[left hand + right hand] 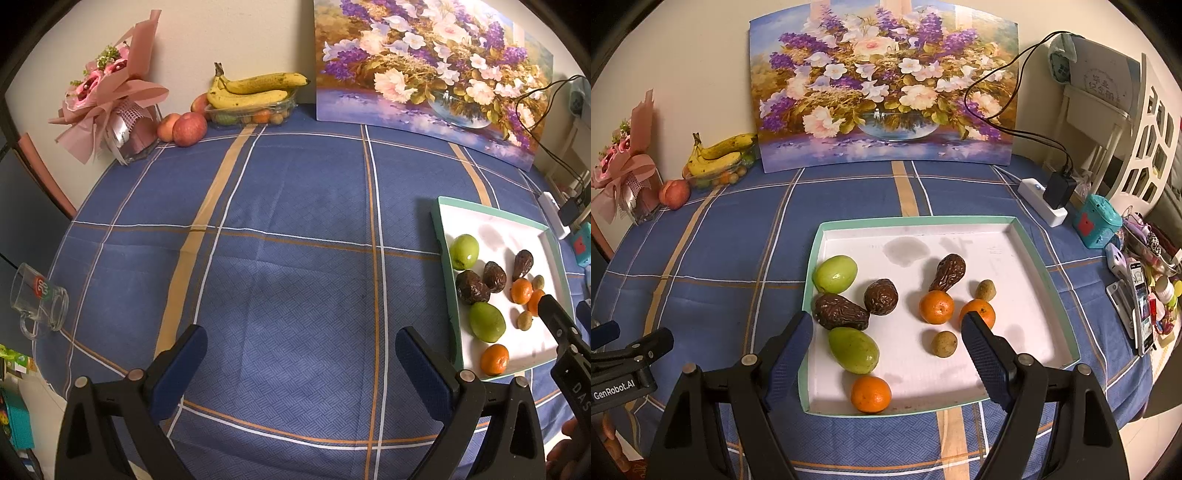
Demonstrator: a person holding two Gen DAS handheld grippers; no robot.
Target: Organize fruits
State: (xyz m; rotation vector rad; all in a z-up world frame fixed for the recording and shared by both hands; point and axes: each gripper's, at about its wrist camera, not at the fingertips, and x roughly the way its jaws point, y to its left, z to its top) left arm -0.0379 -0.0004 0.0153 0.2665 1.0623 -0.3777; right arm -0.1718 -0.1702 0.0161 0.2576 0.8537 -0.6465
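A white tray with a mint rim (pixel 916 220) (pixel 443 236) lies on the blue checked cloth. It holds two green fruits (pixel 835 274) (pixel 854 350), three dark wrinkled fruits (pixel 840 312), three small oranges (pixel 870 394) (pixel 936 307) and a few small brown fruits (pixel 944 343). My right gripper (pixel 888 326) hovers open over the tray's near half, nothing between its fingers. My left gripper (pixel 301 347) stands open above bare cloth left of the tray. More fruit sits at the back: bananas (pixel 255 88) on a clear punnet (pixel 251 112) and red apples (pixel 189 128).
A flower painting (pixel 882 88) leans on the back wall. A pink bouquet (pixel 107 92) stands back left and a glass mug (pixel 38 297) lies at the cloth's left edge. A power strip with charger (pixel 1043 201), a teal box (pixel 1097 220) and small clutter line the right edge.
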